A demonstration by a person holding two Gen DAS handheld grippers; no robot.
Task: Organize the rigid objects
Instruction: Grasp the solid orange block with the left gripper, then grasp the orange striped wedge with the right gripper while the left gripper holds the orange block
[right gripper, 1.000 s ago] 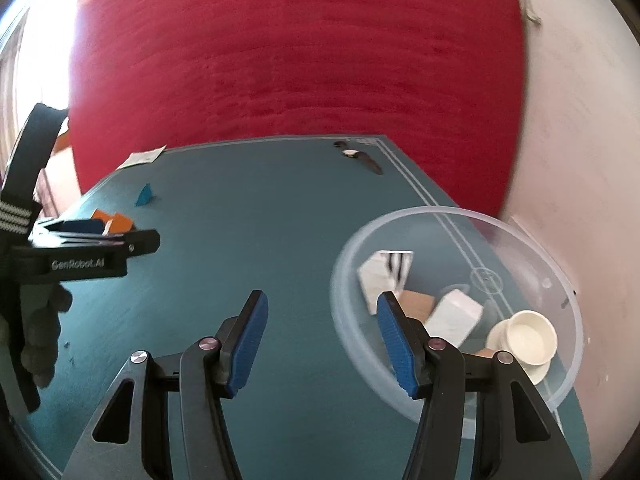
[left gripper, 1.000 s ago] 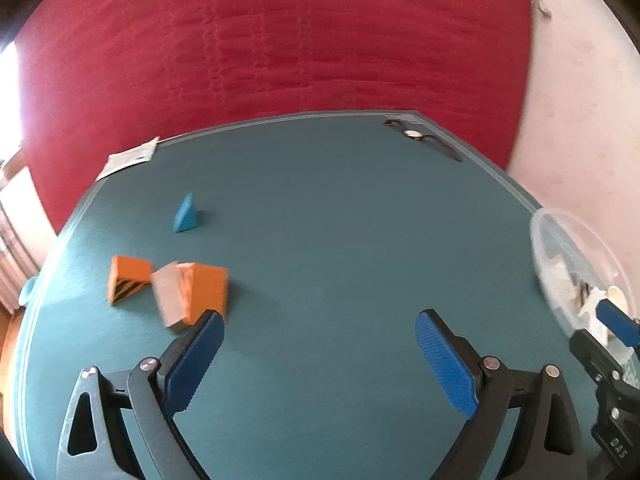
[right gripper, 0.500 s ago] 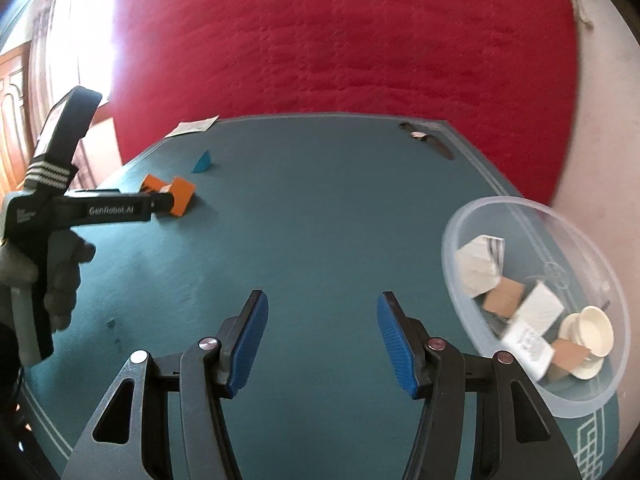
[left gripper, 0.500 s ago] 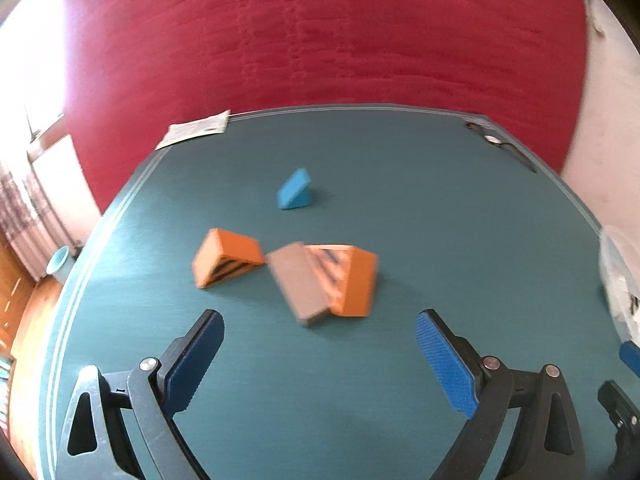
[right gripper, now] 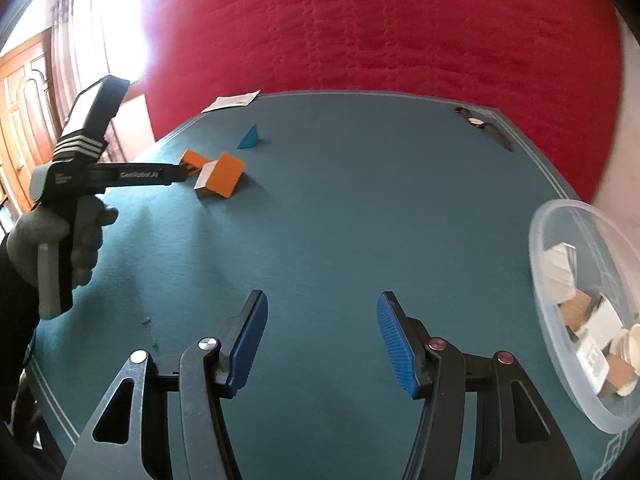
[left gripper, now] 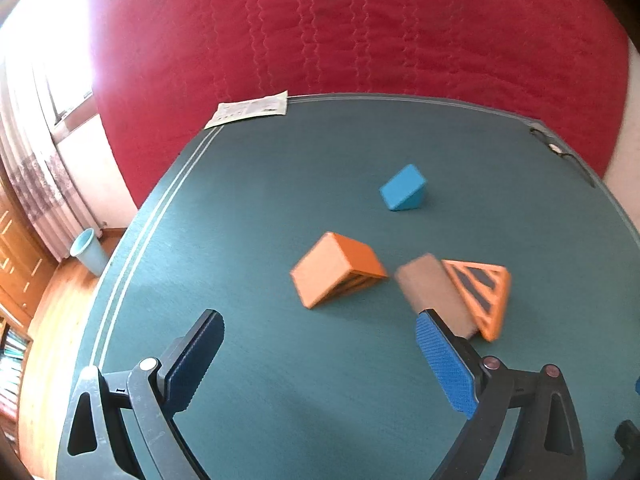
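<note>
Several blocks lie on the teal table (left gripper: 280,380): a blue wedge (left gripper: 402,194), an orange wedge (left gripper: 336,276), and a tan block (left gripper: 432,292) leaning against an orange striped triangle (left gripper: 484,296). My left gripper (left gripper: 318,322) is open and hovers just short of them, its right fingertip close to the tan block, with nothing between the pads. In the right wrist view the left gripper (right gripper: 182,172) points at the orange pieces (right gripper: 226,174). My right gripper (right gripper: 322,300) is open over bare table. A clear plastic bowl (right gripper: 560,220) to its right holds several white and tan pieces.
A paper slip (left gripper: 248,112) lies at the table's far left corner and a dark small object (right gripper: 480,122) at the far right edge. A red quilt (left gripper: 360,32) rises behind the table. A teal cup (left gripper: 88,252) stands on the floor to the left. A gloved hand (right gripper: 52,236) holds the left gripper.
Both grippers have swung left. The blocks have come from the left of the left wrist view to just ahead of its fingers. The bowl has slid to the right wrist view's right edge.
</note>
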